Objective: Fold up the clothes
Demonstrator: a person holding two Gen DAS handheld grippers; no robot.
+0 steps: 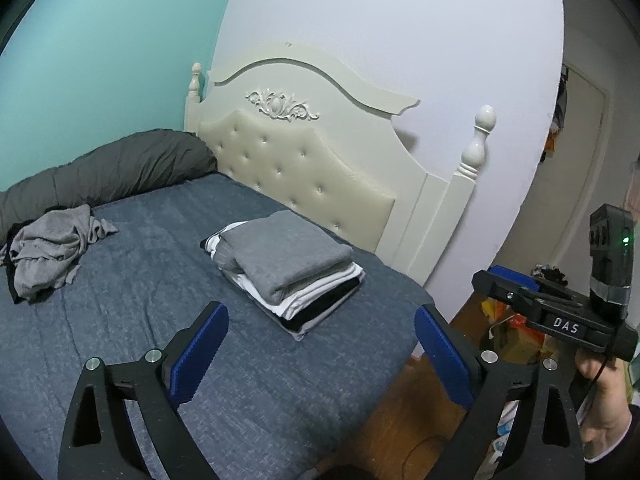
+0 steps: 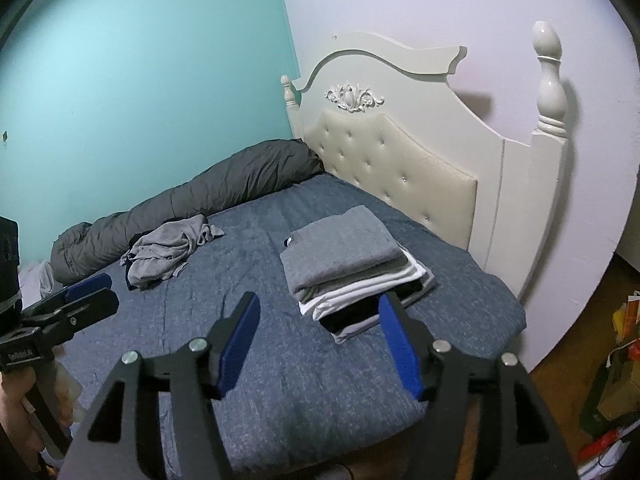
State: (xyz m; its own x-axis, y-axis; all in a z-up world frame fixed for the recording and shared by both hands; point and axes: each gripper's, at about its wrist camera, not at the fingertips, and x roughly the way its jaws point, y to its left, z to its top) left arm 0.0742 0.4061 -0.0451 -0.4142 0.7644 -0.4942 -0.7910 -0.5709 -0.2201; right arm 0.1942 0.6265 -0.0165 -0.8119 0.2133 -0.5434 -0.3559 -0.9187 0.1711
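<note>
Far left of the bed, along the teal wall: a dark grey rolled duvet, lying lengthwise up to the headboard.

Just in front of it, a crumpled grey garment, unfolded, in a heap with something dark under its near edge.

Mid-bed, well apart from the heap: a folded stack. Grey piece on top, white layers under it, black and grey at the bottom. Stack sat near the headboard end, edges roughly squared.

Left gripper hovered above the bed's near side, fingers spread wide, nothing between them.

Right gripper was also in the air, fingers wide apart, empty; its right finger overlapped the stack's near corner in the right wrist view, contact not confirmable.

Right gripper also showed at the right edge of the left wrist view, hand on its handle, over the wood floor beside the bed.
</note>
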